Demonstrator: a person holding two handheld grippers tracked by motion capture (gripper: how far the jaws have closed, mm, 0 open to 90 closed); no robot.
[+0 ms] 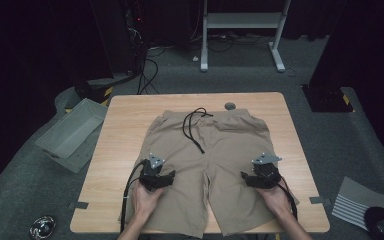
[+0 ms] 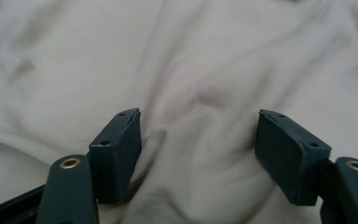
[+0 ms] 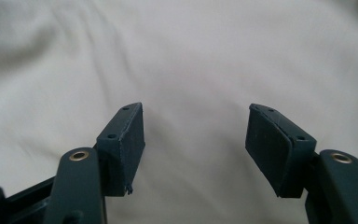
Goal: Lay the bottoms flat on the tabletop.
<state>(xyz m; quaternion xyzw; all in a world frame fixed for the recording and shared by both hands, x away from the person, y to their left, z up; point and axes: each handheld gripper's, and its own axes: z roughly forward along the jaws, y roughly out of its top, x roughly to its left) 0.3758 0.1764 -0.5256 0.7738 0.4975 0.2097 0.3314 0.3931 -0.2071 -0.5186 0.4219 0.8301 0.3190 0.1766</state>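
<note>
no readable text, labels or numbers, perhaps too dim

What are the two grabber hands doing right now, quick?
Left gripper: open, holding nothing, jaws wide over the tan shorts.
Right gripper: open, holding nothing, just above the shorts' cloth.

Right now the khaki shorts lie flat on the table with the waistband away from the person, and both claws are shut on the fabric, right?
Not quite. The khaki shorts do lie flat, waistband far, but the left claw and right claw are open over the fabric, as each gripper view shows.
</note>
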